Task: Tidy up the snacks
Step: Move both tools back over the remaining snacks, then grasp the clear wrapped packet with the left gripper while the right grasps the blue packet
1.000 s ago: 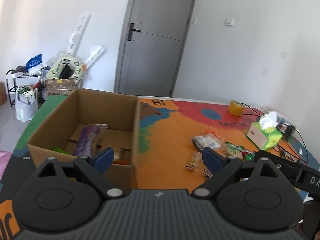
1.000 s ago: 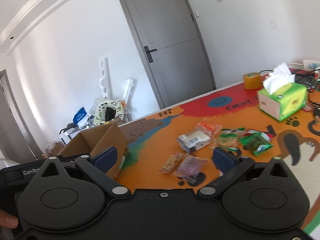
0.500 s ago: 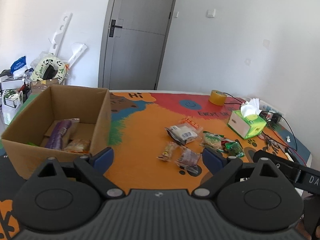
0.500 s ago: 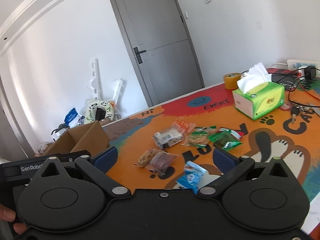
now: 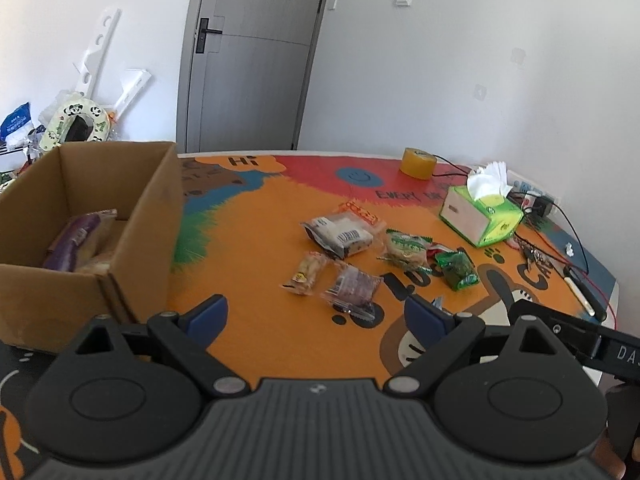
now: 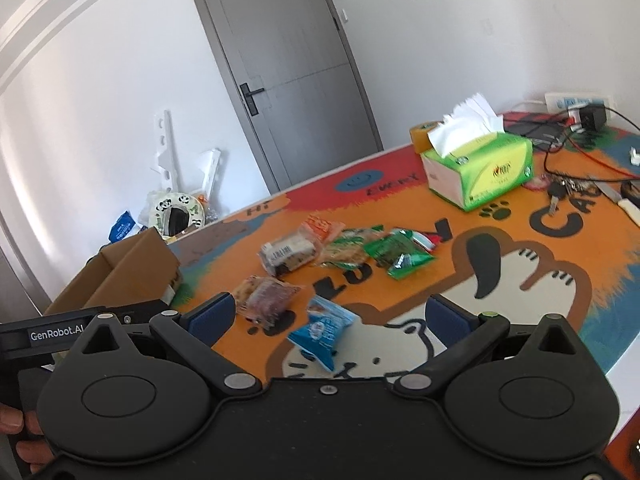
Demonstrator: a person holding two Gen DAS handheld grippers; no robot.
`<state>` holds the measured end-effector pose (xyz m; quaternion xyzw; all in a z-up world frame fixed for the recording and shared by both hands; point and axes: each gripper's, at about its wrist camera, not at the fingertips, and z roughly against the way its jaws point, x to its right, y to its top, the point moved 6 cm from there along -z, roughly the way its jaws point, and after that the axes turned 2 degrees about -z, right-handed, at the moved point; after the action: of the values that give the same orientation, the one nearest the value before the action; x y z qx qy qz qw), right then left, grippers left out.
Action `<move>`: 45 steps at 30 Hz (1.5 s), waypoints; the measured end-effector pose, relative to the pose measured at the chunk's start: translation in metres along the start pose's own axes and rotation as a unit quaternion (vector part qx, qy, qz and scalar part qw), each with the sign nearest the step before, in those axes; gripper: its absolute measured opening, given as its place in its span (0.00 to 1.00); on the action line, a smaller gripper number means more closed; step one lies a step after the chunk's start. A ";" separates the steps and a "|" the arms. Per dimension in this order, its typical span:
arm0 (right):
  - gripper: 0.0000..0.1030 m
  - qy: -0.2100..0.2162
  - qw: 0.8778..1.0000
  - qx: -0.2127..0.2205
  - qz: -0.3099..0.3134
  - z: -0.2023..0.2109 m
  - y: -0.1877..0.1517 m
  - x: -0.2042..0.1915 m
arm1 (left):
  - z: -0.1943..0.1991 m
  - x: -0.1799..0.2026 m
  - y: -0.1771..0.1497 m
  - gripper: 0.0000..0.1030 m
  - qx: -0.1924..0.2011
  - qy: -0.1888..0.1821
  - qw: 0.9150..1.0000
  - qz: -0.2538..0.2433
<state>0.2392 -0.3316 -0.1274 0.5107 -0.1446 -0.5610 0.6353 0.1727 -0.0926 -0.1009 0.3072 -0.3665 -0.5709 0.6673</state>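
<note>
The right gripper [image 6: 326,314] is held wide and empty above the mat, with the blue packet [image 6: 322,330] lying just ahead between its fingers, its long axis running slantwise toward the near edge. The left gripper [image 5: 316,312], also spread with nothing in it, is set farther from that packet. The box [image 5: 132,216] stands well to the left, and open mat is seen between it and the snacks.
</note>
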 end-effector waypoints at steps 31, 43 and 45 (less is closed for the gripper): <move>0.37 0.007 0.998 -0.053 -0.038 -0.068 -0.014 0.025 | -0.080 0.021 0.002 0.82 -0.020 -0.009 0.999 -0.039; 0.37 -0.011 0.999 -0.030 -0.044 -0.067 -0.010 0.046 | -0.113 0.041 0.000 0.64 -0.039 -0.016 0.997 -0.058; 0.38 -0.010 0.998 -0.030 -0.047 -0.068 -0.009 0.046 | -0.117 0.040 -0.002 0.63 -0.045 -0.013 0.997 -0.059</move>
<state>0.3007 -0.3372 -0.1824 0.4922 -0.1103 -0.5992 0.6217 0.2730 -0.1337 -0.1608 0.2903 -0.3306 -0.6290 0.6409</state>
